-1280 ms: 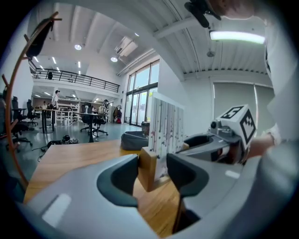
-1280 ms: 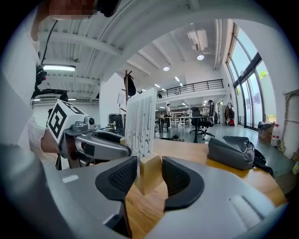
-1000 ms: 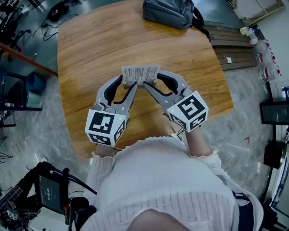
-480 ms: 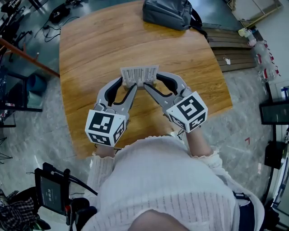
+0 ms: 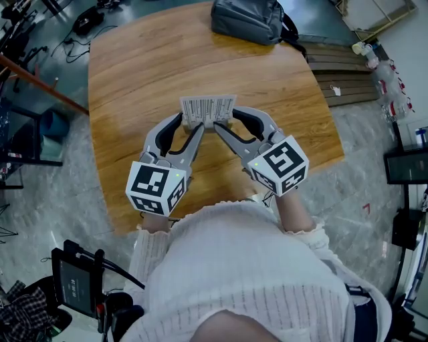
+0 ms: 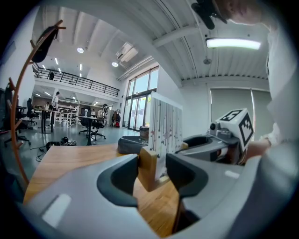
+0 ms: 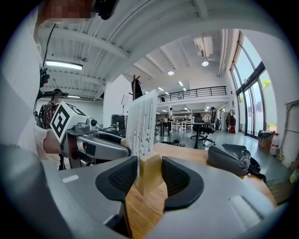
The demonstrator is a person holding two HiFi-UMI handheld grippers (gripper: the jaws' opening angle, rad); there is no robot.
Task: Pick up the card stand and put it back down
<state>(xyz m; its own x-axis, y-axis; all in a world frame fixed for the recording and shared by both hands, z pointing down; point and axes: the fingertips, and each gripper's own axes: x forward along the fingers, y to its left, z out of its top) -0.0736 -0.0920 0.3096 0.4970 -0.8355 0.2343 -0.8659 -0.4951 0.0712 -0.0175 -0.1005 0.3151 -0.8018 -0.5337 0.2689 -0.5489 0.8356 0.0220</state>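
The card stand is a small wooden block (image 5: 209,124) with a white printed card (image 5: 208,107) upright in it, near the middle of the round wooden table (image 5: 147,67). My left gripper (image 5: 195,126) is shut on the block's left end, and my right gripper (image 5: 223,127) is shut on its right end. In the left gripper view the block (image 6: 147,167) sits between the jaws of the left gripper (image 6: 153,170), under the card (image 6: 166,125). The right gripper view shows both pads of the right gripper (image 7: 149,175) against the block (image 7: 150,173). I cannot tell whether the stand touches the table.
A grey bag (image 5: 251,19) lies at the table's far edge, also visible as a grey bag (image 7: 231,158) in the right gripper view. Wooden slats (image 5: 348,73) lie on the floor to the right. A black cart (image 5: 80,287) stands at the lower left.
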